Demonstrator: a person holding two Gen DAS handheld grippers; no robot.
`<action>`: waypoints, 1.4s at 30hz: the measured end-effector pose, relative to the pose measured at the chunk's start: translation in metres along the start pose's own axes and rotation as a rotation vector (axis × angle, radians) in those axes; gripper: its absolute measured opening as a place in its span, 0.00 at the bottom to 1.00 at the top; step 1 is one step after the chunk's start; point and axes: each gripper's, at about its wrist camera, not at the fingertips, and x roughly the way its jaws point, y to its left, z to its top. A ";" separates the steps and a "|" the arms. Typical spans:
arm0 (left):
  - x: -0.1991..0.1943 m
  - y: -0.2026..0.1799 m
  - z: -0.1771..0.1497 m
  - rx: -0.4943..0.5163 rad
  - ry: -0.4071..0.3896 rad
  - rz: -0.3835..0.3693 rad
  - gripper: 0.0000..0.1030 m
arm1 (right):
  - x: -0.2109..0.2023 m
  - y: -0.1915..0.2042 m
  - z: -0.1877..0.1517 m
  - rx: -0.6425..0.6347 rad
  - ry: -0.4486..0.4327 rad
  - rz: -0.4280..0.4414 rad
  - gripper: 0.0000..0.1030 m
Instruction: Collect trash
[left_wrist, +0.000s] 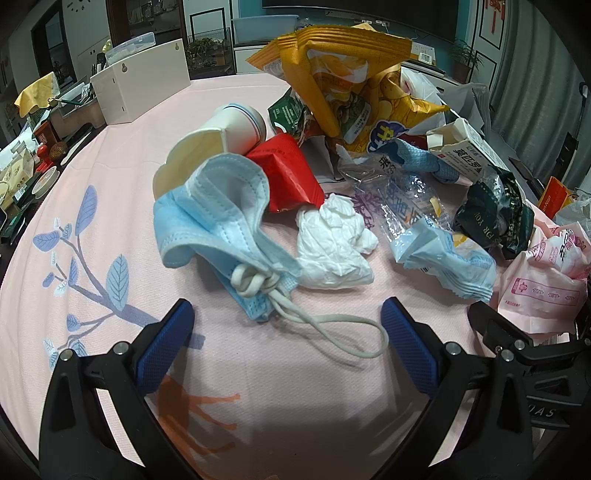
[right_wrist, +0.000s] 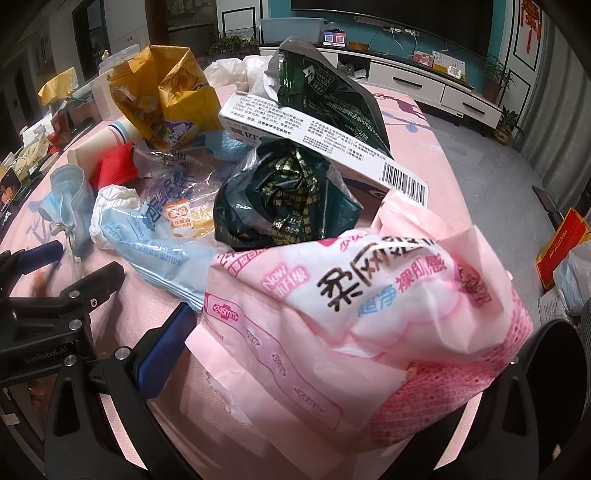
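Observation:
A pile of trash lies on the pink tablecloth (left_wrist: 110, 147). My left gripper (left_wrist: 288, 343) is open, its blue pads either side of the white ear loop of a blue face mask (left_wrist: 218, 218). Beyond lie a white tissue (left_wrist: 332, 243), a red wrapper (left_wrist: 291, 177), a paper cup (left_wrist: 221, 133) and a yellow chip bag (left_wrist: 347, 81). My right gripper (right_wrist: 332, 350) is open around a pink wrapper (right_wrist: 351, 314); only its left blue pad (right_wrist: 166, 343) shows, the right one is hidden. The pink wrapper also shows in the left wrist view (left_wrist: 546, 273).
A dark green foil bag (right_wrist: 284, 195), a white carton with a barcode (right_wrist: 314, 147), a light blue wrapper (right_wrist: 155, 251) and clear plastic (left_wrist: 399, 192) lie in the pile. A white box (left_wrist: 144, 88) stands at the table's far left edge. A red box (right_wrist: 561, 247) sits on the floor right.

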 end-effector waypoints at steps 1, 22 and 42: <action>0.000 0.000 0.000 0.000 0.000 0.000 0.98 | 0.000 0.000 0.000 0.000 0.000 0.000 0.98; 0.000 0.000 0.000 0.000 0.000 0.000 0.98 | 0.003 0.000 0.001 0.000 0.000 -0.001 0.98; 0.000 0.000 0.000 0.000 0.000 0.000 0.98 | 0.006 0.000 0.002 0.000 0.000 -0.001 0.98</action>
